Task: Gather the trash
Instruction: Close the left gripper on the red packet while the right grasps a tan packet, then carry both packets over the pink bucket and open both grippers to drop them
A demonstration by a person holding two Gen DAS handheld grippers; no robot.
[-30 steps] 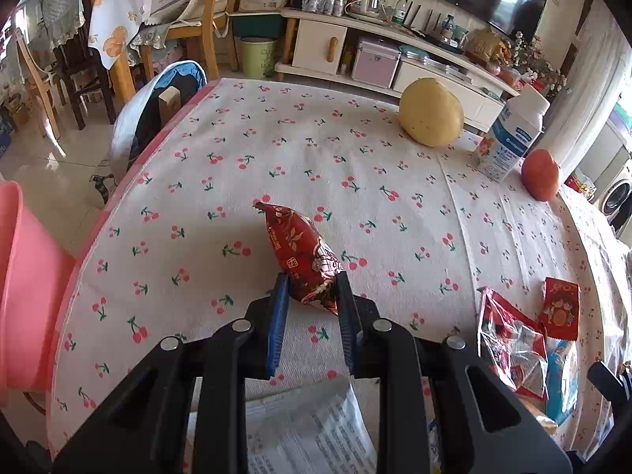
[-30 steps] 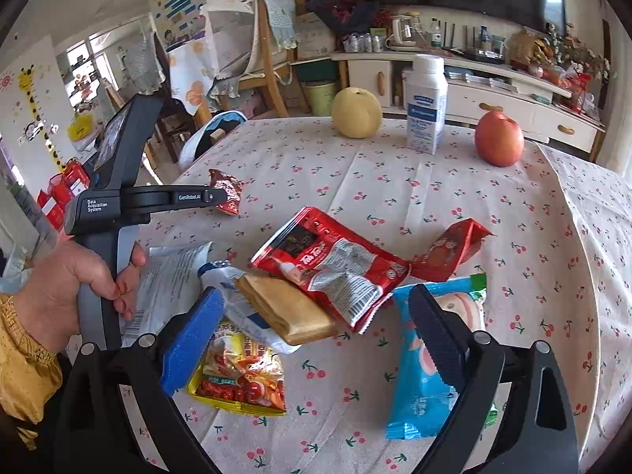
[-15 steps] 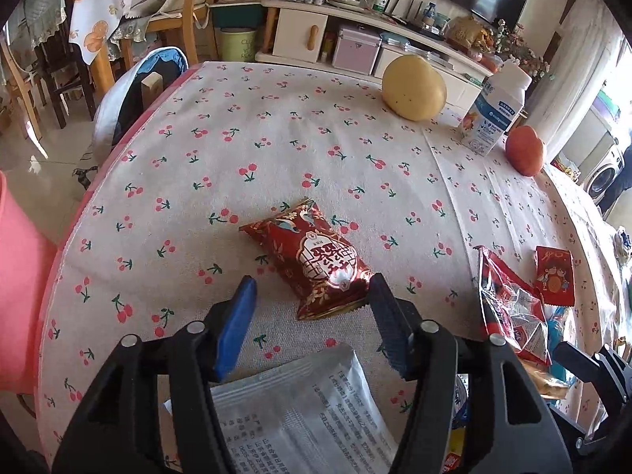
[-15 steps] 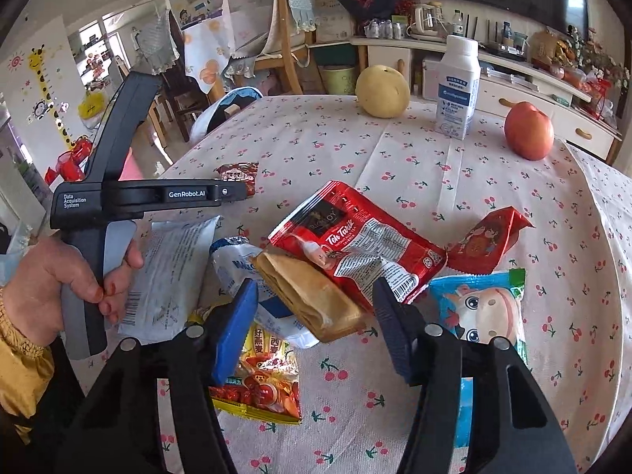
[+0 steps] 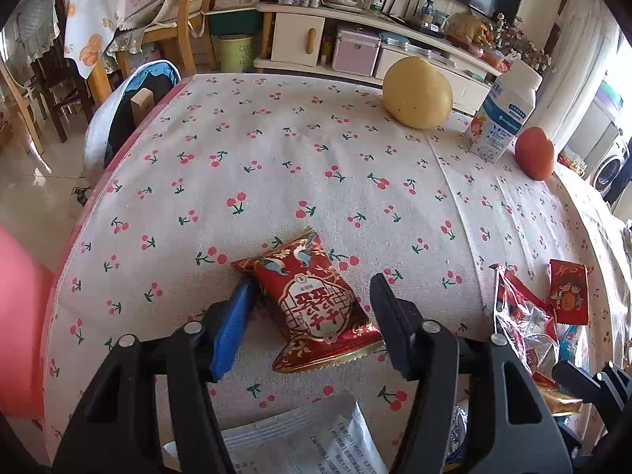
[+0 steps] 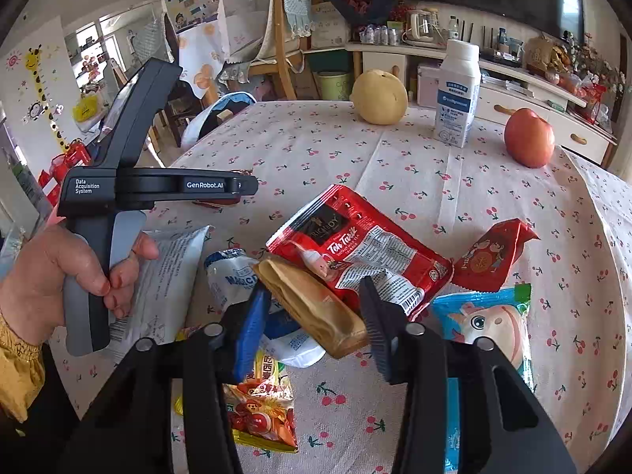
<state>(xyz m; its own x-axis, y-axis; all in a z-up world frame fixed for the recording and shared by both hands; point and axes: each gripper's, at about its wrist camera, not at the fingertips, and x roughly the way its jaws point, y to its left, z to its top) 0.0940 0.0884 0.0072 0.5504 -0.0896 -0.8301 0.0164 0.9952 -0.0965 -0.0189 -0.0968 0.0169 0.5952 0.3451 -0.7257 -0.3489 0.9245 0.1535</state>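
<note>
A red candy packet lies flat on the cherry-print tablecloth. My left gripper is open, its fingers either side of the packet. In the right wrist view a heap of wrappers lies on the cloth: a tan packet, a red Teh Tarik bag, a white-blue wrapper, a yellow-red snack bag, a blue cartoon packet and a small red packet. My right gripper is open around the tan packet. The left gripper shows there from the side.
A yellow pear, a milk bottle and a red apple stand at the far side. A white printed pouch lies near me. A pink bin sits off the left edge. Chairs stand beyond.
My left gripper let go of the red candy packet, which now lies flat between open fingers. My right gripper moved forward and narrowed around the tan packet.
</note>
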